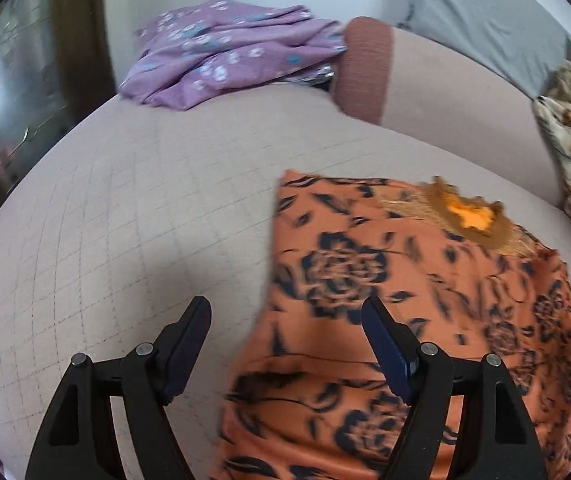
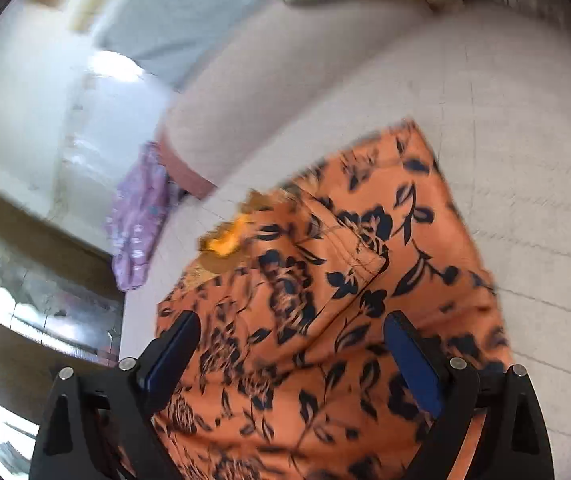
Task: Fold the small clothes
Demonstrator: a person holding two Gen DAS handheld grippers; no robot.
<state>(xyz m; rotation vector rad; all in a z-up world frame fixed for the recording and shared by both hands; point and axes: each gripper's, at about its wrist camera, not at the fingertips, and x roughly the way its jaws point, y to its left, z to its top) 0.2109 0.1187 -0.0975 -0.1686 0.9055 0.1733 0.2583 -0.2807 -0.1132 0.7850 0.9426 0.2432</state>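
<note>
Fingers of the left gripper (image 1: 285,320) and right gripper (image 2: 291,334) spread wide, empty, above the orange floral garment (image 1: 405,300) flat on the bed (image 1: 125,220); pinching matching edge corners should keep the fold square

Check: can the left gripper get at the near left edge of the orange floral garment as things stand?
Probably yes. The left gripper is open above the orange floral garment's left edge, which lies flat on the quilted bed cover; nothing lies between the fingers and that edge.
</note>
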